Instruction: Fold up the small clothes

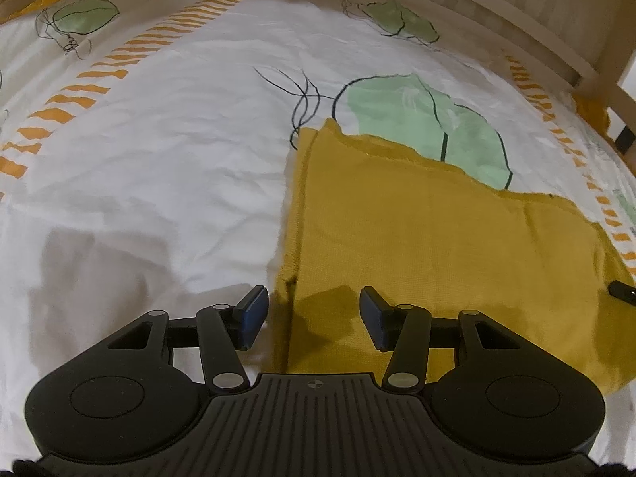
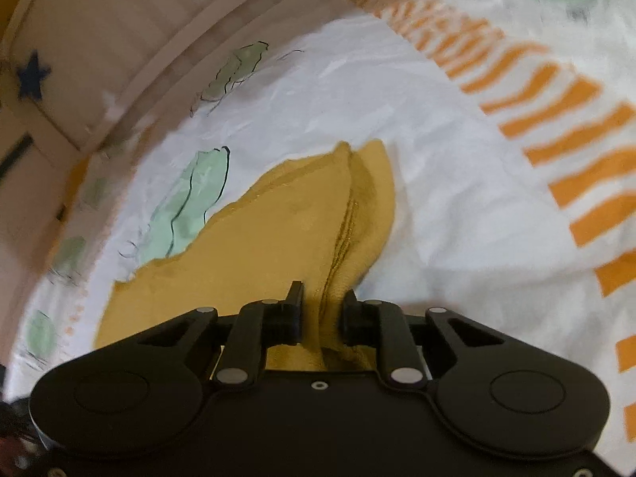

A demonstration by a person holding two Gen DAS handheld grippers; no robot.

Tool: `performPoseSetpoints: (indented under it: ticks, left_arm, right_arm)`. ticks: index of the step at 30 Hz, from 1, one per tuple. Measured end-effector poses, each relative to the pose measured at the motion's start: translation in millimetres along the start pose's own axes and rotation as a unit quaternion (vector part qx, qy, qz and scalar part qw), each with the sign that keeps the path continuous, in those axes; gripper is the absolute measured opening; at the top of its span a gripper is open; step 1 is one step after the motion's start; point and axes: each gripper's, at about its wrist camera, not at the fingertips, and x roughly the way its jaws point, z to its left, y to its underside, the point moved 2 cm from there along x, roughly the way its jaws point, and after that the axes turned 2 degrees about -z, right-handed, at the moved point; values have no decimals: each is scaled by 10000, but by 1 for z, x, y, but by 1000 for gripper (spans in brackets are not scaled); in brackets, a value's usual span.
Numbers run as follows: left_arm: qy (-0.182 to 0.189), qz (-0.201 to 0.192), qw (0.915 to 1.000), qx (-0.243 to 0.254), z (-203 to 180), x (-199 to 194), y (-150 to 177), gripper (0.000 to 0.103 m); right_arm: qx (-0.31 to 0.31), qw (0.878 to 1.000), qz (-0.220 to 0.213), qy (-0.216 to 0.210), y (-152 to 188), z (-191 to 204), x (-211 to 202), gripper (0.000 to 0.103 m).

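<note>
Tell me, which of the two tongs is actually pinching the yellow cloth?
The right tongs: their fingers are closed on a bunched ridge of the mustard-yellow garment. The left tongs hang open above its edge, gripping nothing.

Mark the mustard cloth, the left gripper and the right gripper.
mustard cloth point(image 1: 457, 246): left wrist view, flat middle.
left gripper point(image 1: 314, 318): left wrist view, between the open jaws.
right gripper point(image 2: 322, 312): right wrist view, between jaws pinching cloth.

The mustard garment point(image 1: 437, 238) is matt, waffle-textured knit cloth. The bedsheet point(image 1: 179, 139) is smooth, creased printed cotton. At 12 o'clock, the bed frame point(image 1: 497, 12) looks like pale matt wood.
</note>
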Motion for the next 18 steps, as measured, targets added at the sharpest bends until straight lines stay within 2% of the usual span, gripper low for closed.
performPoseSetpoints:
  ticks: [7, 12, 18]
  left_arm:
    - [33, -61, 9998, -177, 21, -11, -6, 49]
    - [-8, -129, 9995, -293, 38, -19, -8, 49]
    - [2, -169, 9992, -373, 58, -26, -10, 49]
  right_arm:
    - [-477, 9988, -72, 105, -12, 62, -15, 26]
    - [-745, 9971, -1, -120, -14, 120, -10, 26]
    - [-918, 9948, 121, -427, 0, 181, 12, 26]
